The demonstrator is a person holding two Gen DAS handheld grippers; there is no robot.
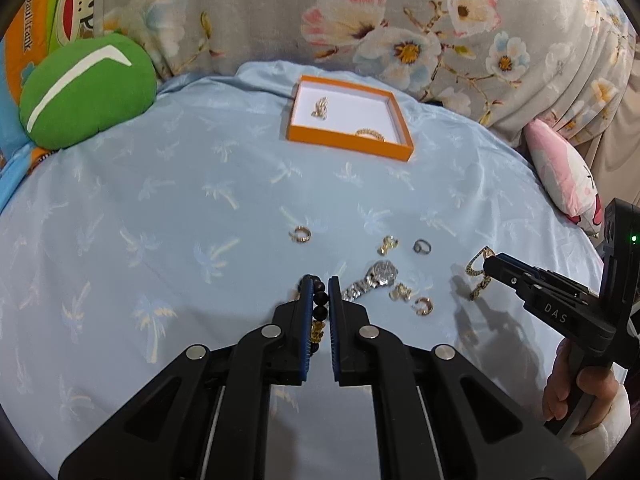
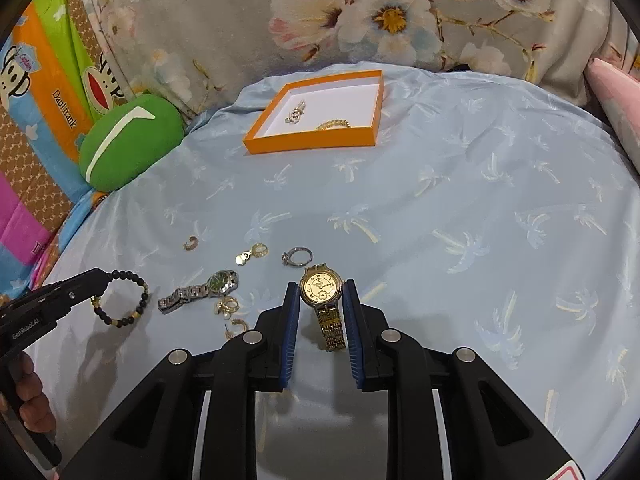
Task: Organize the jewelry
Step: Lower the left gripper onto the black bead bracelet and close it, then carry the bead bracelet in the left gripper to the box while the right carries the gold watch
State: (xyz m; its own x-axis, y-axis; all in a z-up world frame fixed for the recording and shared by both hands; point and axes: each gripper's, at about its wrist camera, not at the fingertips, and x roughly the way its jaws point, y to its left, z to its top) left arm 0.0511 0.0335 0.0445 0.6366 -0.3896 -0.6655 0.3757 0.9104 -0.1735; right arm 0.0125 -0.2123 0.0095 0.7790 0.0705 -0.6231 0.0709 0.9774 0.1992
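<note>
Above blue bedding, left gripper [image 1: 321, 288] pinches a dark-beaded bracelet [image 2: 124, 300]; right gripper [image 2: 320, 294] clamps a gold watch [image 2: 322, 286].

right gripper [image 2: 320, 300]: black, blue pads clamped on a gold-faced wristwatch with a gold link band [image 2: 322, 286], band dangling
left gripper [image 2: 105, 276]: pinching a dark beaded bracelet [image 2: 132, 300] off to the left
orange shallow box with white inside [image 2: 256, 145]: gold chain bracelet [image 2: 334, 124] and a small gold piece [image 2: 296, 112] in it
pale blue palm-print sheet [image 2: 460, 200]: silver watch with a green dial [image 2: 208, 286], silver ring [image 2: 298, 257], few gold earrings lying loose

Tray [image 2: 256, 144] behind loose rings [image 2: 298, 257], cushion [image 2: 128, 144] left of tray
</note>
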